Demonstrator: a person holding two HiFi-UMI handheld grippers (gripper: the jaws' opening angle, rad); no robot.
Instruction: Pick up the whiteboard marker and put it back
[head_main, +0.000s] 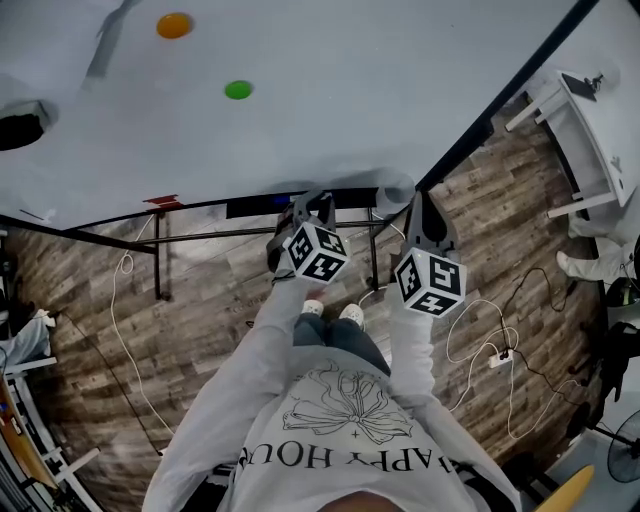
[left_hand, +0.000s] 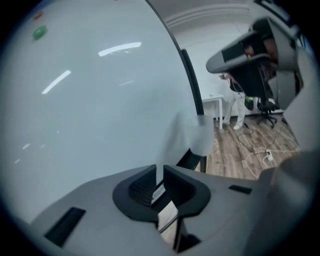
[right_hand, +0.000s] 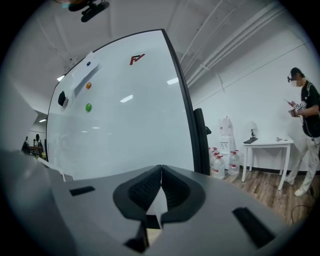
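Right gripper (right_hand: 161, 172): jaws pressed together, ribbed pads meeting, nothing between them.

Ahead: large whiteboard (right_hand: 125, 130), with a dark frame down its right edge.

On the board: red logo (right_hand: 136, 59) near the top; orange magnet (right_hand: 88, 85) directly above green magnet (right_hand: 88, 107); black block (right_hand: 62, 98) at the left edge, kind unclear.

Right of the board: water jugs (right_hand: 222, 162) grouped on the wood floor (right_hand: 260, 187) against the wall, white table (right_hand: 267, 144) just beside them.

Far right: person (right_hand: 306, 115) standing, holding something small at chest height.
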